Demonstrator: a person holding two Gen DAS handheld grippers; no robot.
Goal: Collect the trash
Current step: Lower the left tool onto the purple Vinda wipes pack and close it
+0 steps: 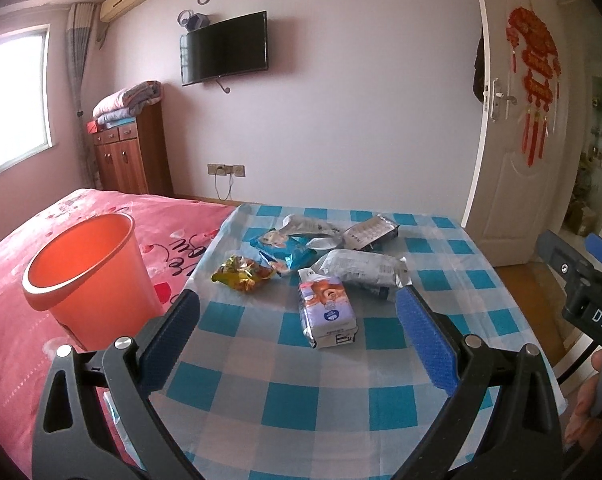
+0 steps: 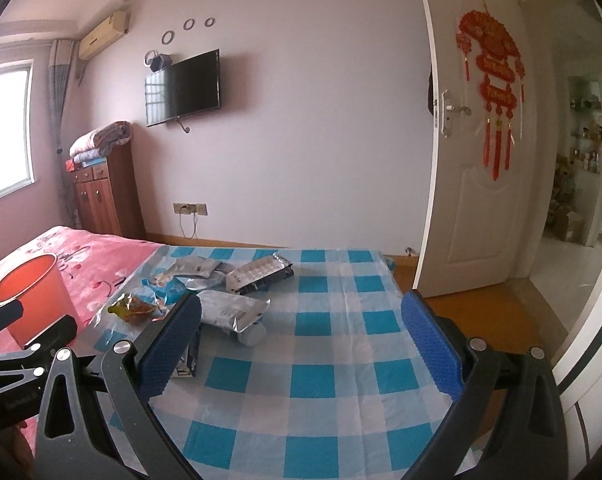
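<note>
Several empty snack wrappers lie in a loose pile on a blue-and-white checked cloth (image 1: 285,396): a pale purple pack (image 1: 328,309) nearest me, a silver bag (image 1: 361,271), a yellow wrapper (image 1: 243,273), a blue bag (image 1: 284,249) and a dark bag (image 1: 371,233). An orange bin (image 1: 87,276) stands on the pink bedspread to the left, also in the right wrist view (image 2: 31,300). My left gripper (image 1: 297,312) is open and empty, in front of the purple pack. My right gripper (image 2: 301,316) is open and empty, right of the pile (image 2: 229,308).
The pink bedspread (image 1: 17,272) lies left of the cloth. A wooden cabinet (image 1: 127,156) with folded blankets stands by the far wall under a wall TV (image 1: 224,48). An open white door (image 1: 513,120) is at the right.
</note>
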